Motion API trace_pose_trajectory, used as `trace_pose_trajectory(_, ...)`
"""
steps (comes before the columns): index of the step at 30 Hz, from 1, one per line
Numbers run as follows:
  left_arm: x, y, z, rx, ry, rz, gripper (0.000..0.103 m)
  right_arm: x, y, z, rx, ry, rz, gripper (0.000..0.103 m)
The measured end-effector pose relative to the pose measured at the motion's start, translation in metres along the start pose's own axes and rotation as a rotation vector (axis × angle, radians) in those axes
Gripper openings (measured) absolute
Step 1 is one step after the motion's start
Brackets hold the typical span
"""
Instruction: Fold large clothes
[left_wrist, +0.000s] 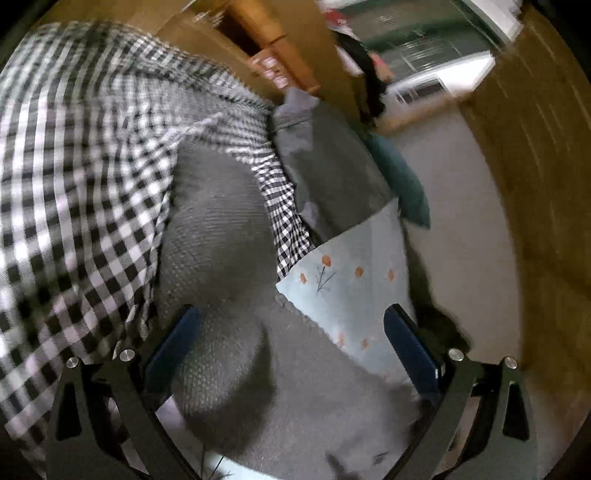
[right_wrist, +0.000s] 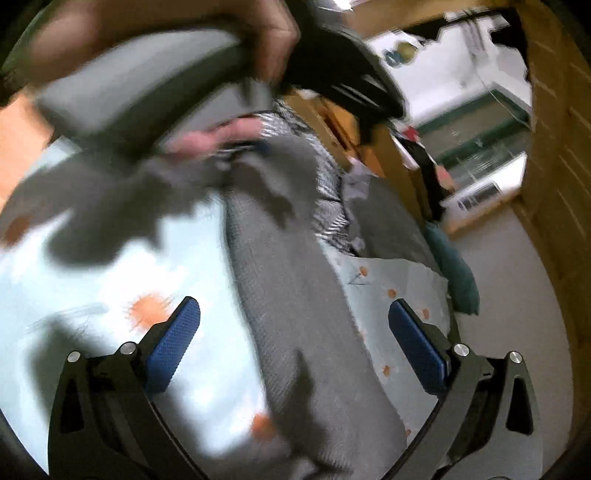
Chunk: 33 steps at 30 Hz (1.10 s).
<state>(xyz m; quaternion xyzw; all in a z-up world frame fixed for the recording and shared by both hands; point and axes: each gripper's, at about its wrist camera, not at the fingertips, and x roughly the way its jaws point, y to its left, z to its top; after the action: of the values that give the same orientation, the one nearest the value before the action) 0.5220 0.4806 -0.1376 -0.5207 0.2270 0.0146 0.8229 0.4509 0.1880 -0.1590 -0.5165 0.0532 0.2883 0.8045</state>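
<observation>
Left wrist view: the left hand-held gripper (left_wrist: 291, 339) hangs with its jaws wide apart and empty over a grey knit garment (left_wrist: 218, 266), which lies on a pale flowered bed sheet (left_wrist: 354, 273) beside a black-and-white checked cloth (left_wrist: 81, 177). The garment's long axis runs away from both cameras. The right hand-held gripper (right_wrist: 293, 334), also spread open, straddles the same grey strip (blur makes its far end uncertain). Both look equally near.
</observation>
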Motion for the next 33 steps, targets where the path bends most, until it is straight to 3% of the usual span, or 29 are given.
trace_pose_trajectory(2, 0.003, 0.007, 0.003, -0.026, 0.008, -0.018, 0.098, 0.021, -0.008, 0.005, 0.020, 0.073, -0.022, 0.100)
trace_pose_trajectory(8, 0.016, 0.006, 0.010, -0.021, 0.012, -0.021, 0.098, 0.061, -0.033, 0.007, 0.196, 0.254, 0.134, 0.099)
trace_pose_trajectory(10, 0.017, 0.011, 0.013, -0.040, -0.001, -0.059, 0.098, 0.060, -0.034, 0.007, 0.240, 0.274, 0.217, 0.058)
trace_pose_trajectory(11, 0.016, 0.014, 0.015, -0.054, -0.007, -0.079, 0.098, 0.058, -0.029, 0.007, 0.252, 0.285, 0.228, 0.035)
trace_pose_trajectory(12, 0.015, 0.016, 0.016, -0.070, -0.016, -0.105, 0.098, 0.054, -0.026, 0.006, 0.264, 0.276, 0.208, 0.019)
trace_pose_trajectory(15, 0.014, 0.017, 0.022, -0.092, -0.030, -0.204, 0.098, 0.046, -0.035, -0.004, 0.413, 0.210, 0.205, 0.017)
trace_pose_trajectory(21, 0.014, 0.002, 0.027, -0.083, -0.024, -0.411, 0.098, 0.033, -0.120, -0.064, 1.086, 0.086, 0.362, 0.015)
trace_pose_trajectory(22, 0.014, -0.001, 0.024, -0.094, -0.015, -0.412, 0.098, 0.036, -0.125, -0.071, 1.148, 0.083, 0.377, 0.015)
trace_pose_trajectory(25, 0.005, -0.009, -0.005, -0.135, 0.035, -0.306, 0.098, 0.046, -0.134, -0.085, 1.252, 0.095, 0.419, 0.015)
trace_pose_trajectory(29, -0.018, -0.010, -0.059, -0.191, -0.013, -0.315, 0.098, 0.060, -0.144, -0.085, 1.355, 0.054, 0.485, 0.015)
trace_pose_trajectory(31, -0.019, -0.005, -0.079, -0.266, -0.055, -0.294, 0.098, 0.060, -0.152, -0.084, 1.424, 0.014, 0.531, 0.015)
trace_pose_trajectory(33, -0.013, 0.001, -0.093, -0.348, -0.068, -0.345, 0.098, 0.056, -0.160, -0.083, 1.462, -0.009, 0.568, 0.015)
